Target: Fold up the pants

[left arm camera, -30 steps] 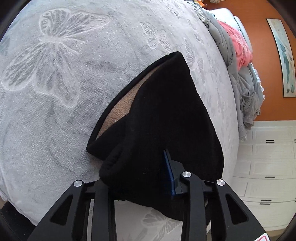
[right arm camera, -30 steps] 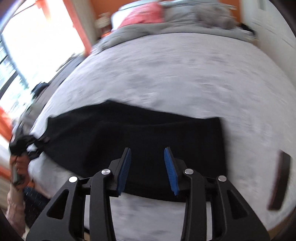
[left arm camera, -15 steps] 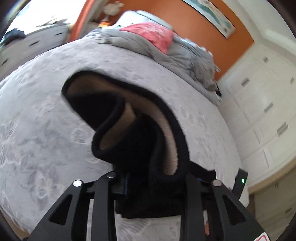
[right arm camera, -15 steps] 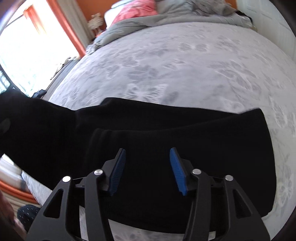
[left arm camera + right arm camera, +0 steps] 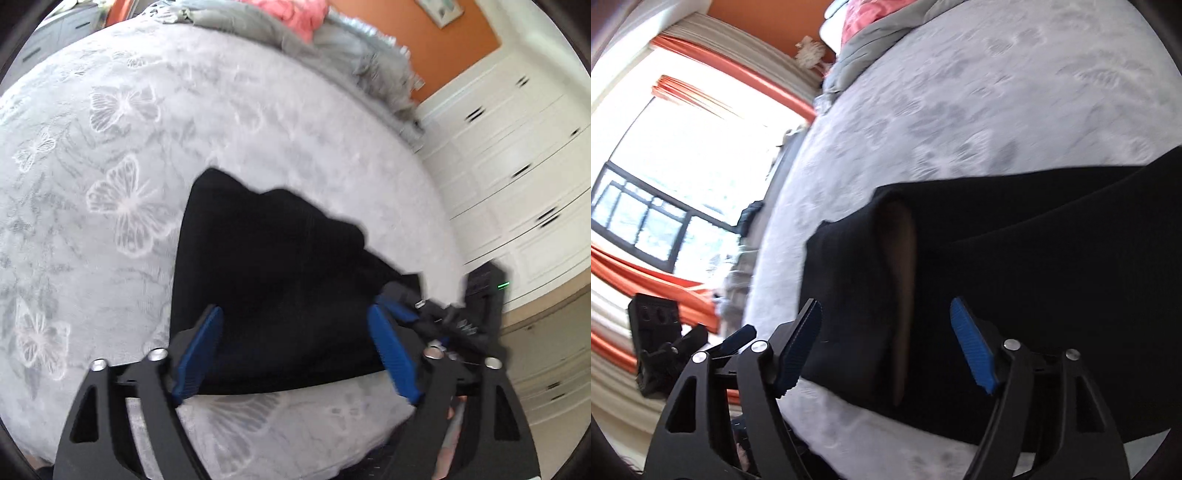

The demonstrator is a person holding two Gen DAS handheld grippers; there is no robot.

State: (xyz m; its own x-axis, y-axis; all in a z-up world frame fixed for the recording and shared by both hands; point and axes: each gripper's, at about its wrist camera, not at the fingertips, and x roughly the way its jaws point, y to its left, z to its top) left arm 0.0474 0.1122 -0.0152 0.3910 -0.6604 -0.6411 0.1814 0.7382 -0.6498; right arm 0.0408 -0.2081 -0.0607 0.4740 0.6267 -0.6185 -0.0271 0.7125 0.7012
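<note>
Two grippers over black pants (image 5: 280, 280), folded on grey bedspread (image 5: 110, 184). L gripper (image 5: 295, 350) & R gripper (image 5: 886, 347): jaws opening, pads clear of cloth, gripping nothing.

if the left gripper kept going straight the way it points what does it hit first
Most likely the folded black pants, lying on the grey butterfly bedspread right ahead of the left gripper. Its jaws are opening, with nothing pinched. Depth is hard to judge.
</note>
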